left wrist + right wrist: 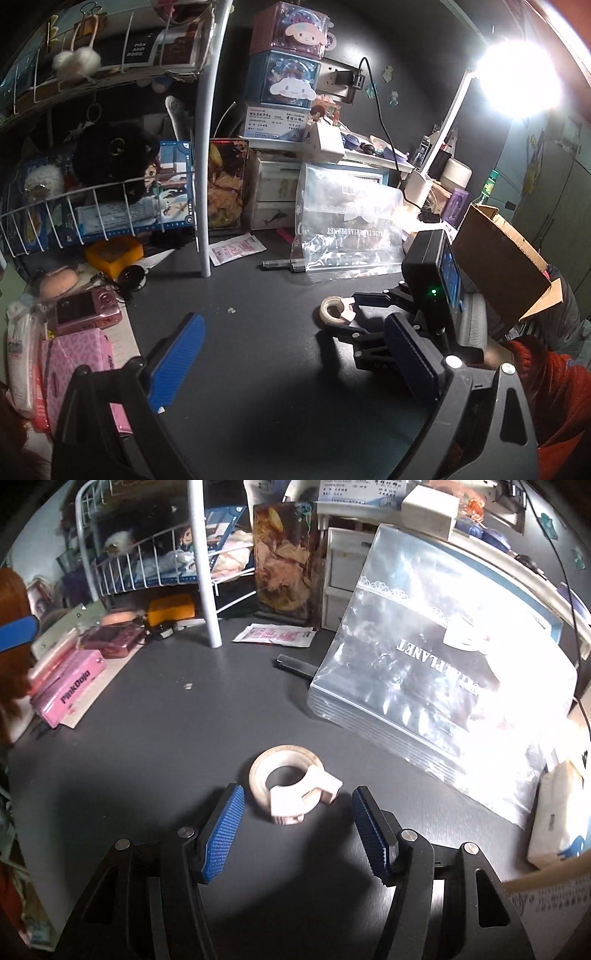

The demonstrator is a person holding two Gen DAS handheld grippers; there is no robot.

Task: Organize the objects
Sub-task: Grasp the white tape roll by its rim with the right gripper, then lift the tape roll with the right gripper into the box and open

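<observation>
The tape roll (291, 784) lies on the table (155, 738) just ahead of the spread right gripper (297, 832), partly between its fingertips, untouched.

Dark grey desk (258, 332), dark wall (424, 55), white wire rack (92, 206), glaring lamp (521, 79)

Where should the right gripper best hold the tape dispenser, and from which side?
Probably across the round tape roll, approaching low from the near side. The tape dispenser lies flat on the desk, and the open right gripper already straddles it.
</observation>
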